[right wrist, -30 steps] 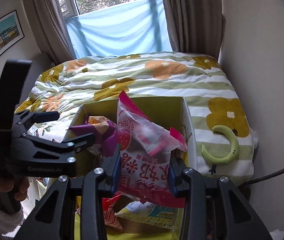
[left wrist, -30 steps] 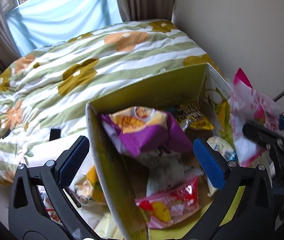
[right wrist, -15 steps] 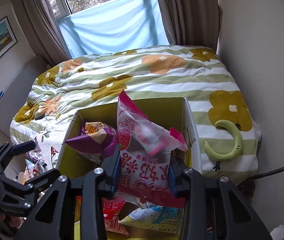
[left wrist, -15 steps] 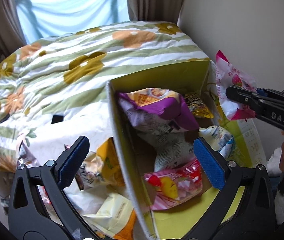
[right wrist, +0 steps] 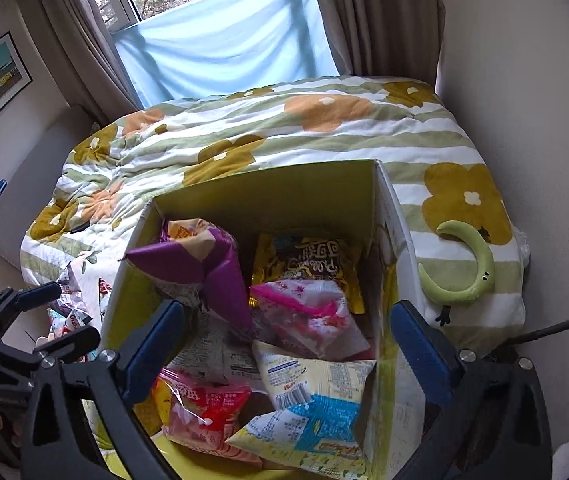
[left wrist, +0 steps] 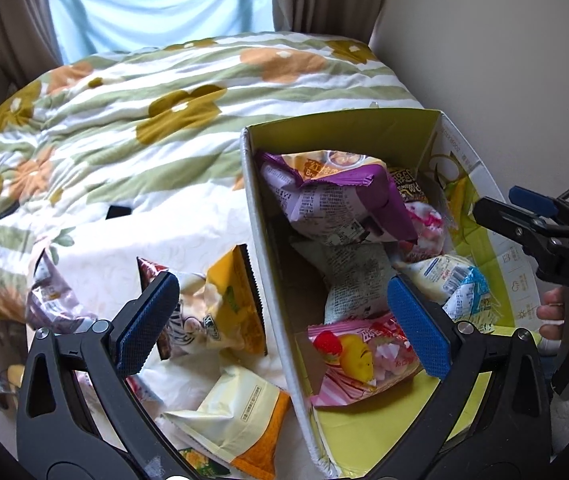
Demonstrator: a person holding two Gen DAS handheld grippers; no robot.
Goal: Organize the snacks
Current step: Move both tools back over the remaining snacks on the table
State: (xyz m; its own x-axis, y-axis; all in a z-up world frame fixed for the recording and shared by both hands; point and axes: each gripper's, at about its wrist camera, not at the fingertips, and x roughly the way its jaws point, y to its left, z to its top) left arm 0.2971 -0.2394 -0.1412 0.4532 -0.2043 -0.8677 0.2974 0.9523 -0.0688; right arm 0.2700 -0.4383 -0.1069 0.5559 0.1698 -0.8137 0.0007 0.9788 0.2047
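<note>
A yellow-lined cardboard box (left wrist: 256, 216) (right wrist: 268, 196) stands on the bed, holding several snack bags. A pink-and-white bag (right wrist: 312, 320) (left wrist: 424, 220) lies loose in the box, beside a purple bag (right wrist: 212, 272) (left wrist: 344, 196) and above a white-and-blue bag (right wrist: 308, 392). My right gripper (right wrist: 286, 354) is open and empty above the box; it also shows at the right of the left wrist view (left wrist: 524, 216). My left gripper (left wrist: 284, 328) is open and empty, straddling the box's left wall. Loose bags lie outside the box: a yellow one (left wrist: 220, 304) and a cream-and-orange one (left wrist: 240, 412).
The bed has a flowered green-striped quilt (left wrist: 144, 120). A green crescent toy (right wrist: 464, 268) lies on the quilt right of the box. A wall runs close along the right side (right wrist: 524, 80). A black cable (right wrist: 556, 324) runs at right. More snack bags (right wrist: 68, 300) lie left of the box.
My right gripper opened and let go of the pink-and-white bag, which now lies in the box. My left gripper drew left and back, showing more loose bags outside the box.
</note>
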